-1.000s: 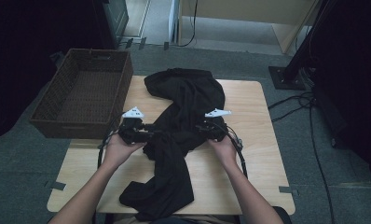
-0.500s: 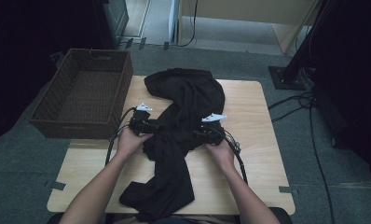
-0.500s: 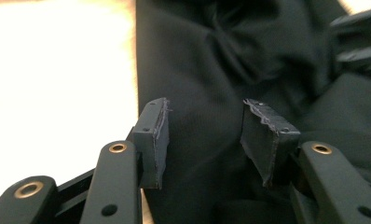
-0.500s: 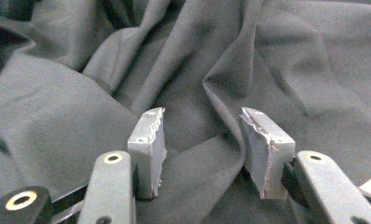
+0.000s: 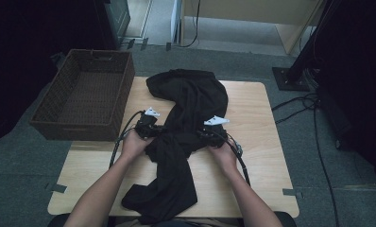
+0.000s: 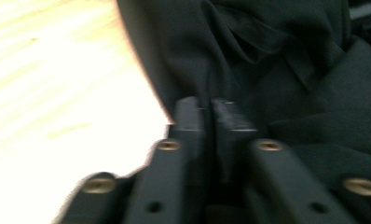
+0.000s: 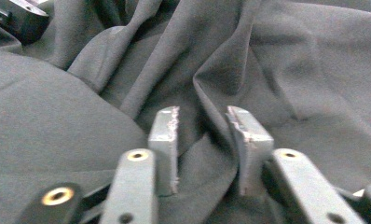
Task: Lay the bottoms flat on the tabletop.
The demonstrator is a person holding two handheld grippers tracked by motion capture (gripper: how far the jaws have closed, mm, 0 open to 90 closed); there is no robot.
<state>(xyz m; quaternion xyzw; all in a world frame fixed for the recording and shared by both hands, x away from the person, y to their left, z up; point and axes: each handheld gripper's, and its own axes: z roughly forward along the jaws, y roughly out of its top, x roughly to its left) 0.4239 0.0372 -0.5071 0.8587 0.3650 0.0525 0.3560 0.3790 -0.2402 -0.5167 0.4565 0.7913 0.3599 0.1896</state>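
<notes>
Black garment point(image 5: 186, 142), dark brown woven basket point(image 5: 49, 125), pale wooden table point(image 5: 261, 156)

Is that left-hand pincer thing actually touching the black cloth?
Touching. In the left gripper view, the left gripper has its jaws nearly closed on a fold at the edge of the black cloth, with fabric pinched between them.

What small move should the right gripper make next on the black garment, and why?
Probably close the right gripper: its fingers stand apart around a fold of the black garment, while the left gripper already pinches the cloth edge.
</notes>
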